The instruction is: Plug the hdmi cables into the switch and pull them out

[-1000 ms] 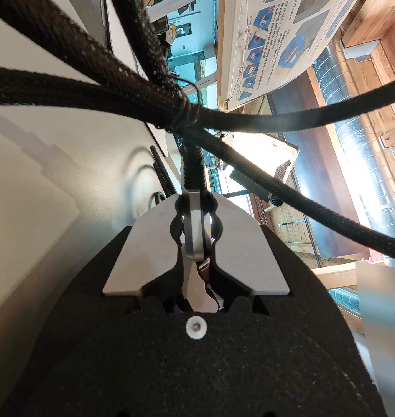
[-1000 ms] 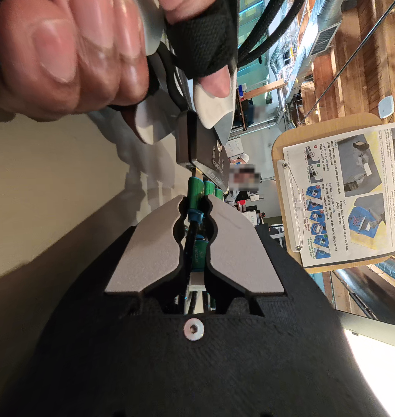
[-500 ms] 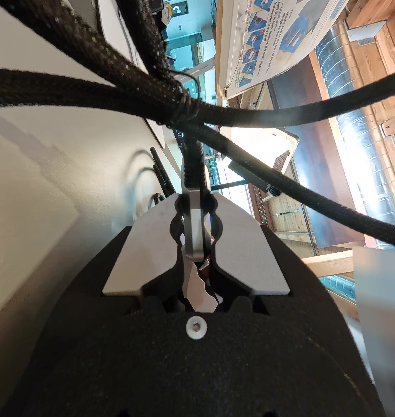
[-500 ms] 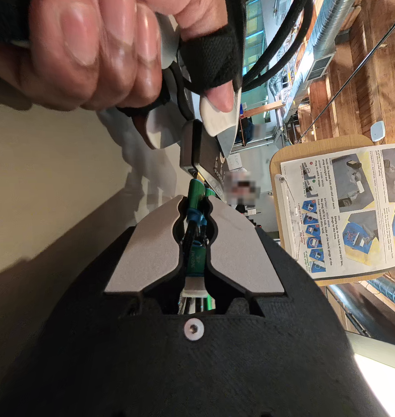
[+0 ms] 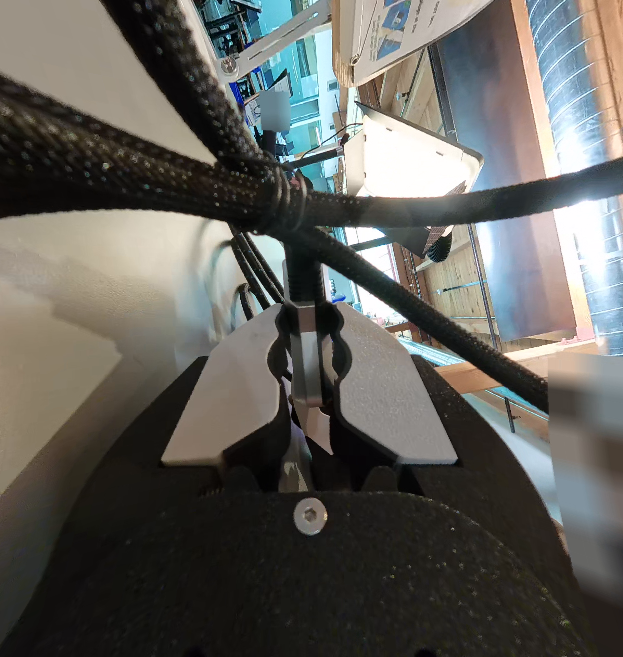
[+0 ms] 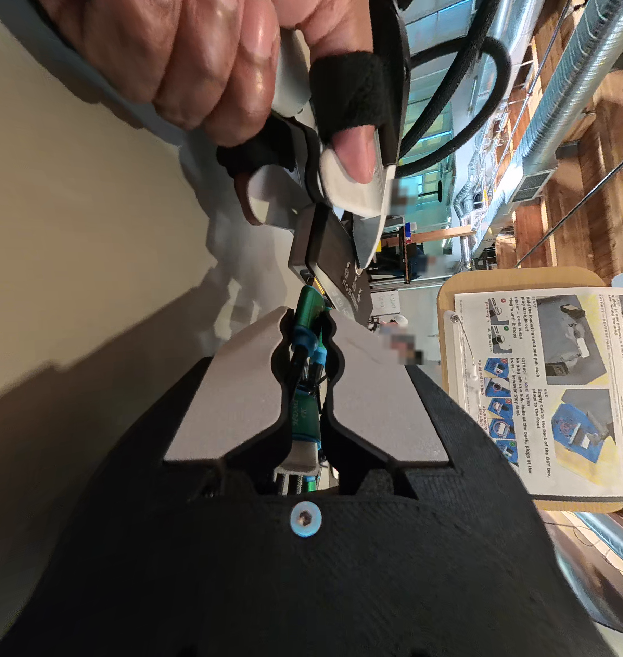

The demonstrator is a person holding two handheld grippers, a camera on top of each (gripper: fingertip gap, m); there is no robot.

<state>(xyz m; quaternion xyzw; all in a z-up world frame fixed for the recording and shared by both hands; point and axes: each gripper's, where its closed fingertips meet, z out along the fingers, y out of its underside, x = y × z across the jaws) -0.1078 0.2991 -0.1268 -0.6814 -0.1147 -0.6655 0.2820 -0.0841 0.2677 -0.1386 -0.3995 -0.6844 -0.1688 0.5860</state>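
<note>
Item 1. Left claw [image 5: 308,320]: closed on a slim grey metal hub [image 5: 304,359], which is seen edge-on at the centre of the left wrist view, both pads pressed against its flat sides. From the hub's far end a ribbed black strain relief rises into a bundle of black braided cables [image 5: 125,170] that cross the upper half of the frame and are tied together with thin wire [image 5: 288,199]. The hub is judged to be gripped by its body so that its port edge is left exposed. In the right wrist view the same hub [image 6: 333,256] is seen at upper centre, held by the other claw's pale fingers under a person's hand [image 6: 182,60].

Item 2. Right claw [image 6: 308,316]: closed on a green plug [image 6: 308,313] with a blue collar, held lengthwise at frame centre so that its tip projects past the fingertips. The tip is at, or just beside, the lower port edge of the hub; whether it is seated cannot be told. A second green connector is seen just behind the first. The lengthwise grip is judged to keep the plug in line with the port.

Item 3. Surroundings: a pale surface [image 6: 71,249] fills the left of both views. A wooden board bearing a printed instruction sheet [image 6: 552,373] is seen at right in the right wrist view. A lit lamp panel [image 5: 409,160] is noted at upper right in the left wrist view.
</note>
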